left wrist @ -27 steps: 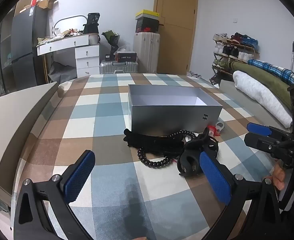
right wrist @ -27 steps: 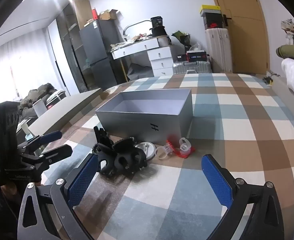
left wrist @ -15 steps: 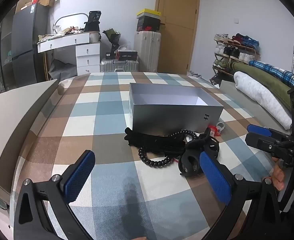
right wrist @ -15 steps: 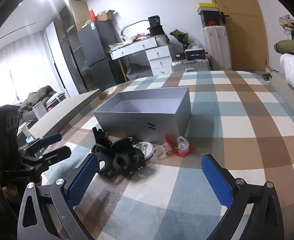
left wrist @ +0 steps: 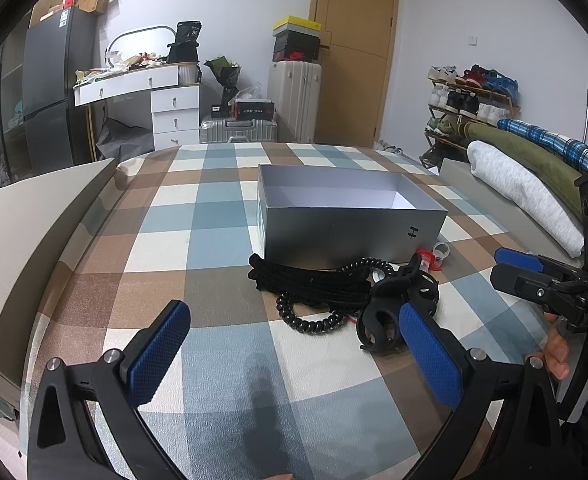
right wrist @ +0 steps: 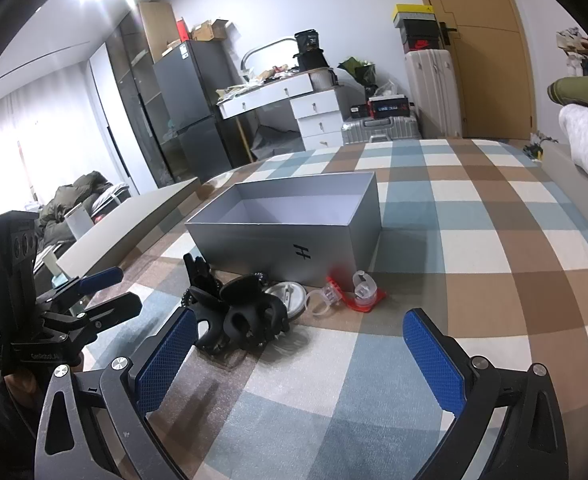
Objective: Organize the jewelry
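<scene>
An open grey box (left wrist: pixel 350 216) (right wrist: pixel 290 224) stands on the checked bedcover. In front of it lie a black hair claw (left wrist: pixel 394 304) (right wrist: pixel 246 316), a black spiral hair tie (left wrist: pixel 314 320), a black headband (left wrist: pixel 306 280), a round silver piece (right wrist: pixel 288 296), a clear ring (right wrist: pixel 322 300) and a clear ring on a red card (right wrist: pixel 364 294). My left gripper (left wrist: pixel 290 344) is open and empty, just short of the pile. My right gripper (right wrist: pixel 298 352) is open and empty, near the claw; it also shows in the left wrist view (left wrist: pixel 514 268).
A grey board (left wrist: pixel 34 224) lies along the bed's left edge. Rolled blankets (left wrist: pixel 526 184) lie at the right. A dresser (left wrist: pixel 154 96), suitcases (left wrist: pixel 294 100) and a shoe rack (left wrist: pixel 470 96) stand beyond the bed's far end.
Both grippers have drifted slightly closer to the pile of accessories. Nothing was grasped and the items have not moved.
</scene>
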A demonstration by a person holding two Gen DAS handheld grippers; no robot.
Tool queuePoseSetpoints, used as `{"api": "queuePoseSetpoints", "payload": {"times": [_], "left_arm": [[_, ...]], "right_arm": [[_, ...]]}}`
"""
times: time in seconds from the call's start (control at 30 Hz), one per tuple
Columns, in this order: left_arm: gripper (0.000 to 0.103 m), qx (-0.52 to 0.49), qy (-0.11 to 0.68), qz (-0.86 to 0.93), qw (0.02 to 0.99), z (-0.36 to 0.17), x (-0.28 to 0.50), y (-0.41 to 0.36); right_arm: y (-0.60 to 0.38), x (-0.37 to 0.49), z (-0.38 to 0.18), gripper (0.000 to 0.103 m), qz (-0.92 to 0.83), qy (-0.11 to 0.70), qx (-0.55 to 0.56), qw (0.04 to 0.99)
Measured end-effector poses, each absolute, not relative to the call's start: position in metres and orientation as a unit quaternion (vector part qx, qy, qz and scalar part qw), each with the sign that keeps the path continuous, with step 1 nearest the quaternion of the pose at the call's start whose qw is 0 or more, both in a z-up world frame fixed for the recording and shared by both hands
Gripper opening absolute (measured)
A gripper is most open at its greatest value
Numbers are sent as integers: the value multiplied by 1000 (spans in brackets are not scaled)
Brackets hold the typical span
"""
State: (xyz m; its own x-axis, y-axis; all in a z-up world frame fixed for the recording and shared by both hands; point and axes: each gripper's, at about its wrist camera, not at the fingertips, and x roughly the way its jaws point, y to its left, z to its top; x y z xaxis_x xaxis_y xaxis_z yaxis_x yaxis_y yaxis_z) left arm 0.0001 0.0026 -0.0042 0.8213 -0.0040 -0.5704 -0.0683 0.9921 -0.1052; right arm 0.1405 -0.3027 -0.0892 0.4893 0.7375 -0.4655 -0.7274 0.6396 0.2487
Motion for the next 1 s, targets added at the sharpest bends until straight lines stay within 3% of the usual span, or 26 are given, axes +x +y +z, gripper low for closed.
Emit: {"api": "queuePoseSetpoints", "payload": {"times": [1.0], "left_arm": [[102,-62,299,18,952,-3,1,2]], "right_arm": [[-303,139,-89,103,424,276,10,862]]}}
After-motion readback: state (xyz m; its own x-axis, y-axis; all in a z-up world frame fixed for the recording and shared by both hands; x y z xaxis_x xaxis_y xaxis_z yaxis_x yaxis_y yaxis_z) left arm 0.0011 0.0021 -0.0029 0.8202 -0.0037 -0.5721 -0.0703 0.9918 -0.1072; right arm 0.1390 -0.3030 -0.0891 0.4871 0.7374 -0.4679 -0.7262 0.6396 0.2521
